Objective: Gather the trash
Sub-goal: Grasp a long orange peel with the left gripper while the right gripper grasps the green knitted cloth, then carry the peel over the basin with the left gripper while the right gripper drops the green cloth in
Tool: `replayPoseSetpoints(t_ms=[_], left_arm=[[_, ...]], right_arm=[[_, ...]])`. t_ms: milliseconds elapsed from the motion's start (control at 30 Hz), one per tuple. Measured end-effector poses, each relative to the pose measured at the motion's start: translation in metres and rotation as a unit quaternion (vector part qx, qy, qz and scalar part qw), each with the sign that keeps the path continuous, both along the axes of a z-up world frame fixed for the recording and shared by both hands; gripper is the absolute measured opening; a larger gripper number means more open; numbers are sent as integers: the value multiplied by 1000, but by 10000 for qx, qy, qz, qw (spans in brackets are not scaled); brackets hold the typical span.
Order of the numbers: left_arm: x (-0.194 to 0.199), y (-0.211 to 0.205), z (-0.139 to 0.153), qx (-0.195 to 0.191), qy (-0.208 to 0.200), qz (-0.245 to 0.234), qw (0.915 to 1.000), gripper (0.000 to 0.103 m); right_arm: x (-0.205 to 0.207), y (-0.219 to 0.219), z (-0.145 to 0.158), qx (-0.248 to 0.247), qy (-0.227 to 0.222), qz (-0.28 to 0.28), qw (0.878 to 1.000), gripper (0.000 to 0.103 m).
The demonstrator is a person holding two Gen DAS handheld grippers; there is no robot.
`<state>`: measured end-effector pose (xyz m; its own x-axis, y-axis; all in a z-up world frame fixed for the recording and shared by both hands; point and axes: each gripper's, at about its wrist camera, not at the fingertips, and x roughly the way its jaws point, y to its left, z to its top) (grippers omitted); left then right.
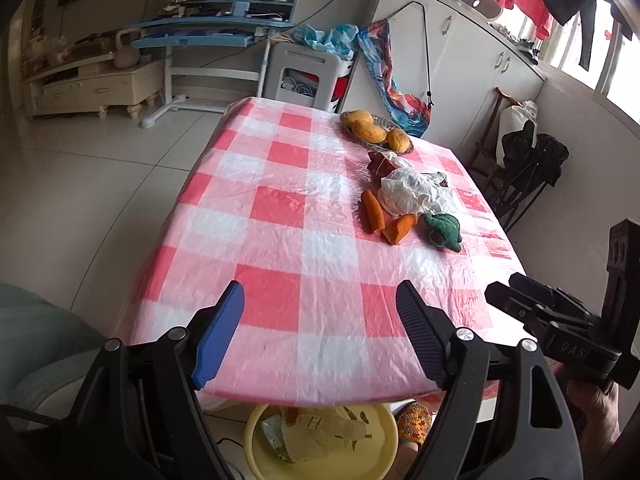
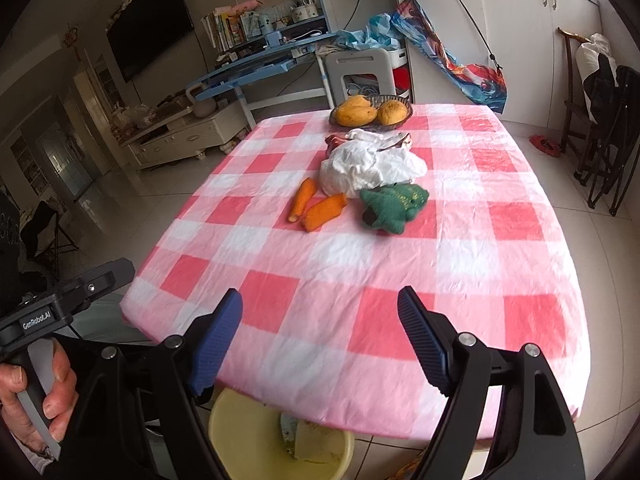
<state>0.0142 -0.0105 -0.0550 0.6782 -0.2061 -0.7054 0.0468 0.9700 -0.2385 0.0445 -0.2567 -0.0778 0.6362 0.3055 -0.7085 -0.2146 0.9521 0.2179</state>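
A crumpled white plastic bag [image 1: 414,194] [image 2: 370,168] lies on the pink checked table [image 1: 280,240] [image 2: 400,260], with a dark red wrapper [image 1: 380,162] [image 2: 336,142] behind it. Two orange carrot toys [image 1: 373,211] [image 2: 320,206] and a green knitted toy [image 1: 444,230] [image 2: 394,206] lie in front of it. A yellow bin [image 1: 320,440] [image 2: 256,436] holding trash stands on the floor under the near table edge. My left gripper [image 1: 320,328] is open and empty above the near edge. My right gripper [image 2: 320,332] is open and empty too, well short of the trash.
A bowl of mangoes [image 1: 376,130] [image 2: 370,111] stands at the table's far end. Behind it are a white plastic stool [image 1: 304,76], a blue desk [image 1: 208,28] and white cabinets [image 1: 480,60]. Dark folding chairs [image 2: 604,120] stand to the right. The other gripper [image 1: 568,320] shows at right.
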Motion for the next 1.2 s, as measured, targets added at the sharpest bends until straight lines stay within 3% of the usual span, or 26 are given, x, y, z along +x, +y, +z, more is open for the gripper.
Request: replayPoseSetpoints(t_ms=[267, 500, 600, 667, 733, 800, 900, 1033, 1200], left_arm=[[96, -31, -18, 171, 241, 1, 9996, 75], [149, -78, -41, 796, 369, -341, 9956, 75], [162, -88, -50, 954, 454, -381, 9937, 67], [166, -89, -56, 970, 525, -407, 9931, 56], [169, -92, -64, 1015, 592, -490, 9919, 35], [168, -93, -64, 1129, 494, -537, 9909, 17], [165, -85, -62, 872, 529, -562, 9932, 14], [148, -71, -51, 699, 449, -530, 9951, 14], [117, -49, -32, 505, 299, -421, 9974, 14]], right_arm=[[50, -16, -4, -90, 22, -69, 9999, 76], [77, -19, -18, -127, 221, -83, 9996, 76], [90, -18, -26, -199, 316, -89, 9993, 76], [96, -17, -31, -231, 388, -84, 9989, 76], [100, -14, -35, -336, 430, -46, 9985, 75], [105, -12, -41, -395, 535, 48, 9978, 58], [101, -7, -40, -474, 476, 170, 9976, 49], [88, -7, -33, -381, 451, 214, 9980, 47], [64, -17, -29, 425, 727, 150, 9963, 47]])
